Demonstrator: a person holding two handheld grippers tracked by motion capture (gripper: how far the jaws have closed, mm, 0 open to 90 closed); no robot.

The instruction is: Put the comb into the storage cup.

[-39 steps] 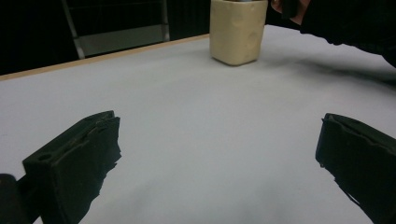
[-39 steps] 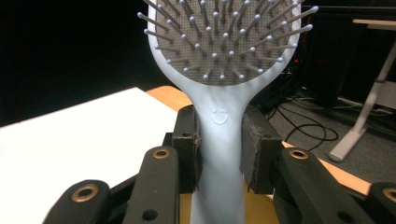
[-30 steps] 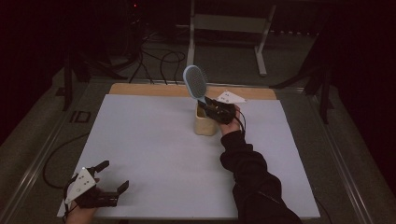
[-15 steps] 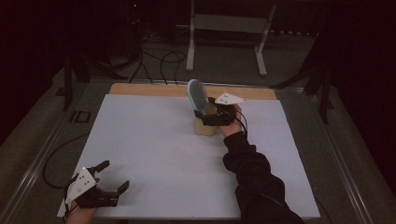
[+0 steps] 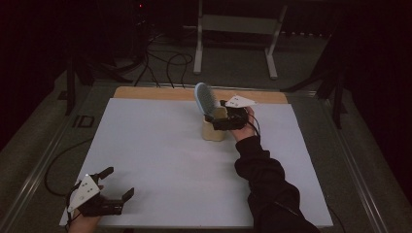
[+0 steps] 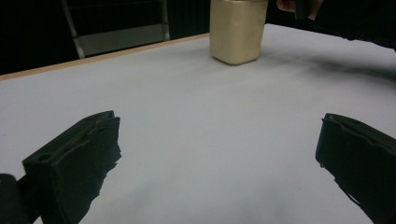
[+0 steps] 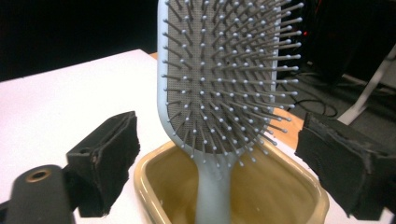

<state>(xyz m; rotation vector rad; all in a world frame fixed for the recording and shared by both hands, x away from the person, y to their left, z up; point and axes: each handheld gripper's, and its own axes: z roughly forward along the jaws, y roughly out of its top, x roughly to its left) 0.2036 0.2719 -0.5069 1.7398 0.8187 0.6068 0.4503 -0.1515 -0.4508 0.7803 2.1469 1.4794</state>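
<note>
Hairbrush now stands handle-down in the cream cup at the bench's far side, released as the right gripper just opened around it, so placement looks done; left gripper rests apart.

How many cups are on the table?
1. A single cream cup stands near the table's far edge, right beside the right gripper, with a grey hairbrush standing in it. Nothing seems big enough to hide another.
</note>
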